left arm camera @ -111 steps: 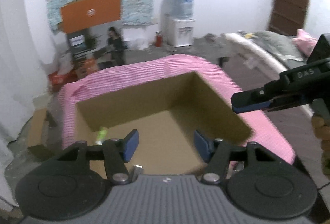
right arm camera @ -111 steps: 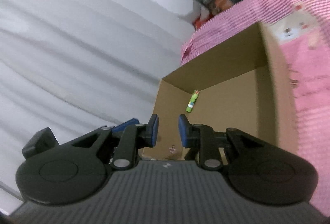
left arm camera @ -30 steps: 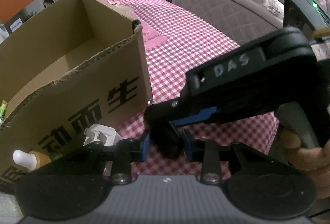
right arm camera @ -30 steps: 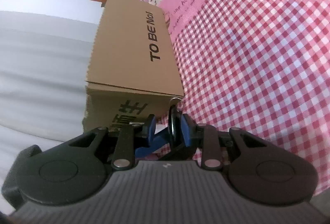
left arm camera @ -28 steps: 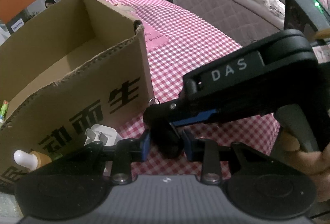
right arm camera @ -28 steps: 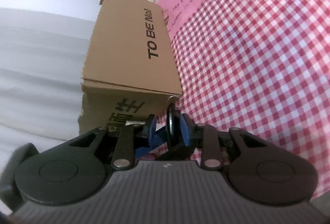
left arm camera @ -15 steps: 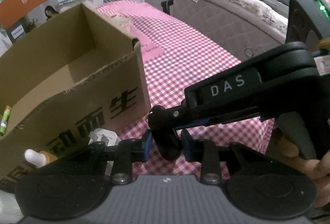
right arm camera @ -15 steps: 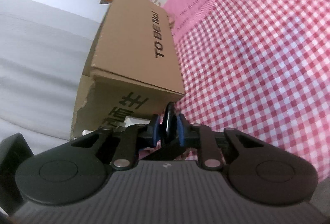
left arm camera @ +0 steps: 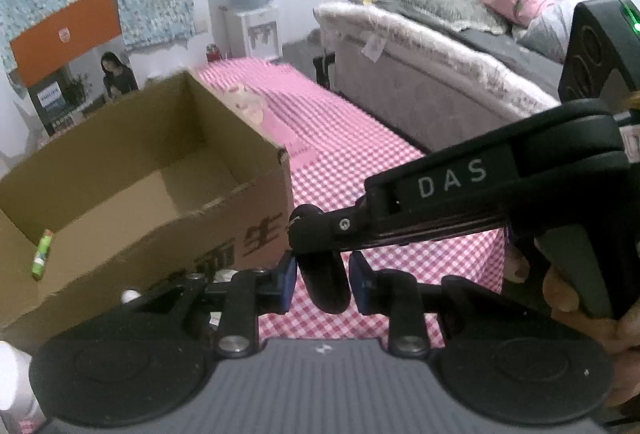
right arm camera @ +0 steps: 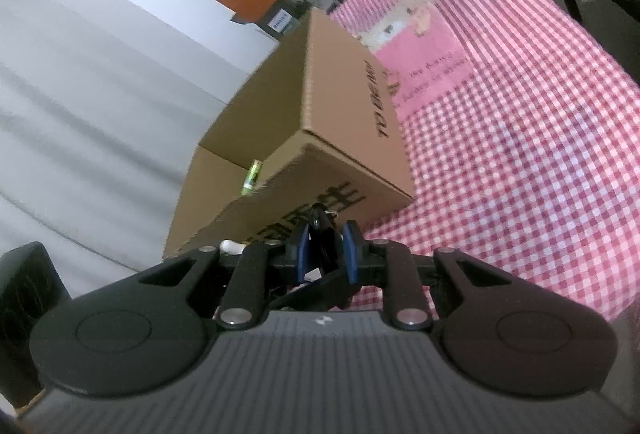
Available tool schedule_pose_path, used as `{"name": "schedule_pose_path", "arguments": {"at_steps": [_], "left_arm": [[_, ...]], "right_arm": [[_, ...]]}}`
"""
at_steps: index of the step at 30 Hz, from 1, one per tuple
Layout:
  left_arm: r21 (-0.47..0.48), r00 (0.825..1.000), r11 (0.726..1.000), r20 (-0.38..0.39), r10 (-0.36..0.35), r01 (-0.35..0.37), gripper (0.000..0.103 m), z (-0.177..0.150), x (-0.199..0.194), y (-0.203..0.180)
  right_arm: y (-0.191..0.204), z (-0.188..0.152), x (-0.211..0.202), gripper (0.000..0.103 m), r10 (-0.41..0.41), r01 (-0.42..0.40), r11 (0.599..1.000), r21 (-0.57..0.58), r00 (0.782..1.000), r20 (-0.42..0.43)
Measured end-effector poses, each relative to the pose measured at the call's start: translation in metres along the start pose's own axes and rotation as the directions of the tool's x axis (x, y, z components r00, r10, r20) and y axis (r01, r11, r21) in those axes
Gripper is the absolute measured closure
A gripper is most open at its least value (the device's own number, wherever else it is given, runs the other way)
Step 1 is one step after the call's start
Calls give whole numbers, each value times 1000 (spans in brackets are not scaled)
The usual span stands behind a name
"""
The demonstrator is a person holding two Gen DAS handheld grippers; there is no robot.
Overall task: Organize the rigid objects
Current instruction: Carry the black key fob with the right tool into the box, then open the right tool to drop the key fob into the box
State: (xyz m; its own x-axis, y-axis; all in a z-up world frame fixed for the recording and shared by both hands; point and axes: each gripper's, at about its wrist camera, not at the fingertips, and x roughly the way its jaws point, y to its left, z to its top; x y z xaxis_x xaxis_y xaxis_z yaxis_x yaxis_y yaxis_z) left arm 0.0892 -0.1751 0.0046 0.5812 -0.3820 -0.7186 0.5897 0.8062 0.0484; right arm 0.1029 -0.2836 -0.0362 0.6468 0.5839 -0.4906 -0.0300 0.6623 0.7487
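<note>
A small black rounded fob with a thin metal ring (left arm camera: 325,284) hung in the air just in front of the near right corner of the open brown cardboard box (left arm camera: 160,194), above the red-and-white checked tablecloth (left arm camera: 360,154). In the left wrist view it sat between the blue pads of the left gripper (left arm camera: 322,284), with a narrow gap showing on each side, so that tool stood slightly spread around it rather than clamped. The right gripper (right arm camera: 323,254) reached in from the right and its blue pads were pressed against the fob (right arm camera: 320,224), pinching it near the top. Inside the box, a green cylindrical battery (left arm camera: 42,254) lay on the floor by the left wall. A white-capped bottle (left arm camera: 130,296) showed just outside the box's near wall. Beyond the table stood a grey upholstered bed (left arm camera: 420,74) on the right and a white water dispenser (left arm camera: 256,30) by the far wall.
</note>
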Motion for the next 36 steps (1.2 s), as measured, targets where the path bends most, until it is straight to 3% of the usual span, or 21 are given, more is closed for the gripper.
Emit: {"name": "schedule_pose_path", "arguments": {"at_steps": [9,16,21,25,32,36], "left_arm": [[-24,989,998,134,57,-54,74,7,-57,20],[-84,973,985,164,163,-151,74,28,-82,66],[-151,971,967,93,221,-205,74,44,-75,118],[-199,974,954,-23,226,-226,74,53,-50,164],[-256,959,934,-199,201,-249,76,43,-3,229],[-252,936,923,-274,219,-290,76,36,18,245]], "right_arm": [[65,8,-21,85,46,-38,990,-139,997,57],[122,39,7,85,136,-132,966,-224,991,3],[150,73,60,85,178,-197,957,-213,978,-104],[157,99,123,85,176,-211,967,-145,959,-223],[139,115,223,86,140,-154,988,2,897,-419],[127,115,260,85,123,-112,992,52,863,-490]]}}
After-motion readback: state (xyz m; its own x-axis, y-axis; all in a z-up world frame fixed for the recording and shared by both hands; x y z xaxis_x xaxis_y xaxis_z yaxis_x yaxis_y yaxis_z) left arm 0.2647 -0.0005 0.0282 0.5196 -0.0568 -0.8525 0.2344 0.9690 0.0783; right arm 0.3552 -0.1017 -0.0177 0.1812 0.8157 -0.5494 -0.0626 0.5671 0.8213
